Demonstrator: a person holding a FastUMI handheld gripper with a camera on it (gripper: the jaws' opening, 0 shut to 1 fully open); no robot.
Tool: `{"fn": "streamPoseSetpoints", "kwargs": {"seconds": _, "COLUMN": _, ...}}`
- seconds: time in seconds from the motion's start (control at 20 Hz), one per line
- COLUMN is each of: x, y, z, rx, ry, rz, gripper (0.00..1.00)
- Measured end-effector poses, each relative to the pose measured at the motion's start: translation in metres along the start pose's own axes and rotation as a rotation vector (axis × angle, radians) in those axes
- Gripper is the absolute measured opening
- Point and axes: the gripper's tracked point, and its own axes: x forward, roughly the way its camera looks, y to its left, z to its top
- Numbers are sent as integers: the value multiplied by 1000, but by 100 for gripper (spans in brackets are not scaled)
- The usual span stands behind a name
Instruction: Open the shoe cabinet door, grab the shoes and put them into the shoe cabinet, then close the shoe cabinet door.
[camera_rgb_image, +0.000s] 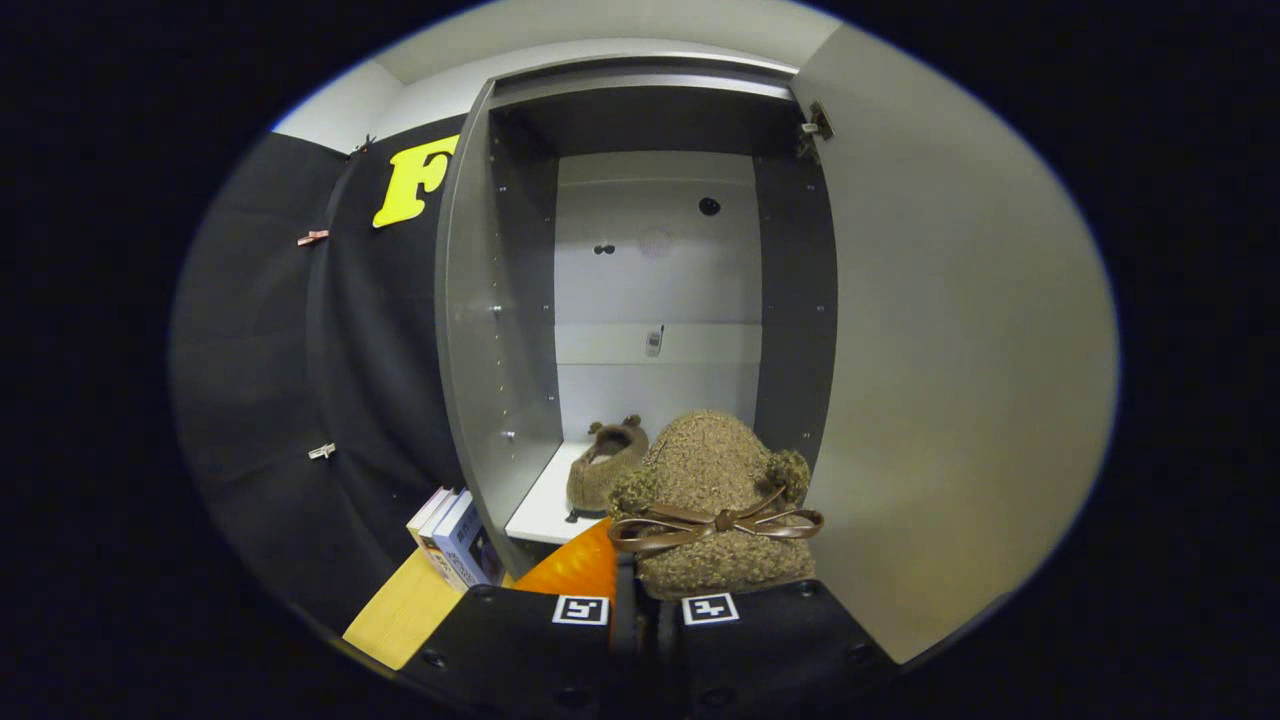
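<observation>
Already inside open cabinet (497, 330): one slipper (606, 465).

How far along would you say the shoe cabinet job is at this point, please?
Done: the cabinet door stands open and one brown shoe sits on the bottom shelf. In hand: the gripper is shut on the second shoe, just before the opening. Left: placing it inside and closing the door.

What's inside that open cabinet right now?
One brown slipper lies on the cabinet's white bottom shelf, near the back. The second slipper, held in the fingers, blocks the right part of the shelf, so that side cannot be seen.
</observation>
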Motion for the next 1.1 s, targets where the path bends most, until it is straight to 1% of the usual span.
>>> {"fn": "streamPoseSetpoints", "kwargs": {"seconds": 0.15, "x": 32, "y": -7, "z": 9, "rx": -7, "ry": 11, "rz": -13, "gripper": 12}}
{"fn": "streamPoseSetpoints", "kwargs": {"seconds": 0.45, "x": 118, "y": -28, "z": 12, "rx": -26, "ry": 54, "rz": -55, "gripper": 12}}
{"fn": "streamPoseSetpoints", "kwargs": {"seconds": 0.7, "x": 183, "y": -34, "z": -13, "rx": -38, "ry": 115, "rz": -76, "gripper": 12}}
{"fn": "streamPoseSetpoints", "kwargs": {"seconds": 0.95, "x": 239, "y": -37, "z": -49, "rx": -45, "ry": 203, "rz": -70, "gripper": 12}}
{"fn": "streamPoseSetpoints", "kwargs": {"seconds": 1.1, "x": 268, "y": -42, "z": -62, "rx": -43, "ry": 239, "rz": -78, "gripper": 12}}
